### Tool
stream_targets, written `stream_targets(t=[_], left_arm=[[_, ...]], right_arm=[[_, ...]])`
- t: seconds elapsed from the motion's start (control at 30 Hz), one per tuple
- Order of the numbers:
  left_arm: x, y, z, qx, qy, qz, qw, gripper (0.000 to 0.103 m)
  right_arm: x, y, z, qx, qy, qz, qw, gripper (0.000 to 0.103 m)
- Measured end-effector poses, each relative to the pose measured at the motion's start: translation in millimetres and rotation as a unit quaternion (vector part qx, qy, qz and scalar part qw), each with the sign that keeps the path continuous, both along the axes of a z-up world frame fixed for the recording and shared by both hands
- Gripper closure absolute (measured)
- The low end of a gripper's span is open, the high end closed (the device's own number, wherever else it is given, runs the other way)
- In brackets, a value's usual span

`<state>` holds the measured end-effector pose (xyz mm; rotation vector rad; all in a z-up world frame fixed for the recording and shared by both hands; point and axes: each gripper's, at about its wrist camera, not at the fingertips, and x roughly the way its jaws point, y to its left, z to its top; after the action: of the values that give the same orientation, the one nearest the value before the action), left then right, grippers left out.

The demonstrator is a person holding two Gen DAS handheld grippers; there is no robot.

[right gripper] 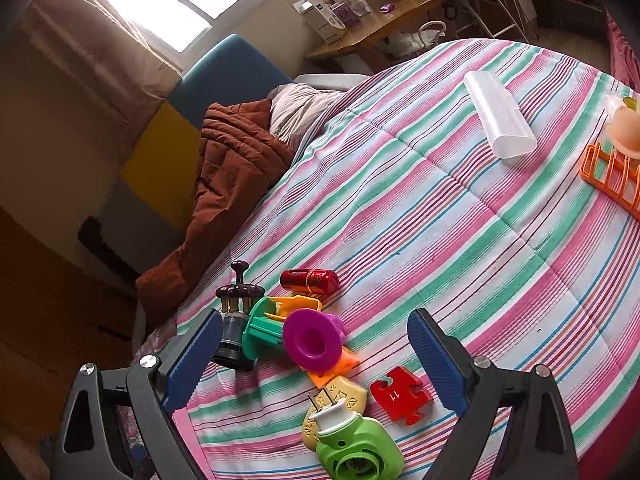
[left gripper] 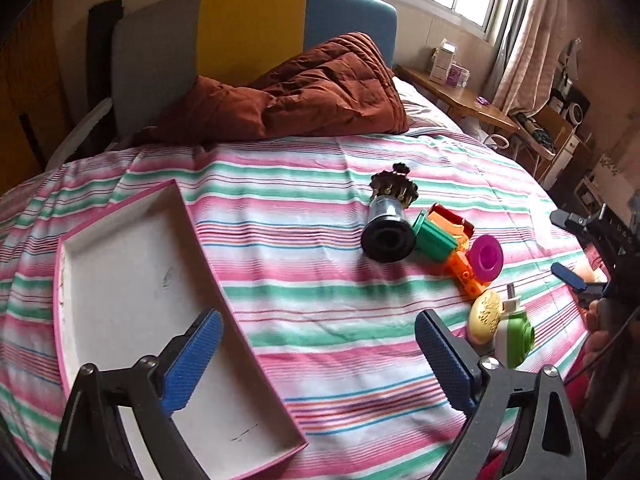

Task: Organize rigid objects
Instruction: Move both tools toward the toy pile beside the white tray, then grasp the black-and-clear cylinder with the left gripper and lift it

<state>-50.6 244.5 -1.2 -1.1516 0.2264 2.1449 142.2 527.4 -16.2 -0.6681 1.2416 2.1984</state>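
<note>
A pile of small rigid items lies on the striped bed: a black-based chopper (left gripper: 390, 216) (right gripper: 236, 320), a green and orange toy (left gripper: 438, 232) (right gripper: 272, 326), a magenta spool (left gripper: 485, 258) (right gripper: 314, 338), a yellow disc (left gripper: 485, 316) (right gripper: 344, 394), a green plug device (left gripper: 516, 332) (right gripper: 356, 446), a red puzzle piece (right gripper: 400, 394) and a red canister (right gripper: 310, 280). An empty pink-rimmed white tray (left gripper: 64, 280) lies at left. My left gripper (left gripper: 320, 360) is open between tray and pile. My right gripper (right gripper: 314, 364) is open around the pile.
A brown quilt (left gripper: 300, 92) is heaped at the headboard. A white case (right gripper: 498, 114) and an orange rack (right gripper: 612, 176) lie farther along the bed. A wooden bedside table (left gripper: 460, 96) stands by the window.
</note>
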Motion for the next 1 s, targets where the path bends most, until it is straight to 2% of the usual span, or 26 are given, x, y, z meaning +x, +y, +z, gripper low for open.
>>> stream_targets(t=[0.3, 0.47, 0.57, 0.63, 0.73, 0.8, 0.87, 1.0], left_arm=[[-49.5, 73.2, -12.7, 0.006, -0.043, -0.044, 0.9981, 0.012], [-78.6, 115.2, -37.7, -0.011, -0.077, -0.062, 0.9951, 0.013], [-93.5, 135.9, -54.2, -0.020, -0.102, -0.070, 0.9921, 0.022], [-98.2, 146.9, -63.9, -0.024, -0.118, -0.078, 0.9897, 0.034], [-102.1, 160.7, -82.7, -0.038, -0.144, -0.091, 0.9847, 0.046], [-100.3, 161.9, -84.9, -0.035, -0.123, -0.088, 0.9879, 0.052], [-93.6, 162.6, -84.3, -0.051, -0.097, -0.093, 0.9896, 0.058], [-78.7, 146.9, -84.1, -0.057, -0.068, -0.099, 0.9912, 0.060]], right_arm=[[-8.6, -3.6, 1.2, 0.003, 0.001, 0.026, 1.000, 0.008], [-17.6, -4.3, -1.3, -0.006, -0.001, 0.044, 0.999, 0.008], [-20.3, -5.0, -2.3, -0.008, -0.001, 0.050, 0.999, 0.008], [-20.4, -5.0, -2.9, -0.013, 0.002, 0.052, 0.999, 0.008], [-20.1, -3.7, -4.1, -0.017, 0.004, 0.050, 0.999, 0.008], [-20.2, -3.1, -4.6, -0.021, 0.005, 0.047, 0.999, 0.008], [-20.4, -3.2, -4.6, -0.020, 0.004, 0.046, 0.999, 0.008], [-18.2, -1.8, -4.5, -0.020, 0.005, 0.042, 0.999, 0.008]])
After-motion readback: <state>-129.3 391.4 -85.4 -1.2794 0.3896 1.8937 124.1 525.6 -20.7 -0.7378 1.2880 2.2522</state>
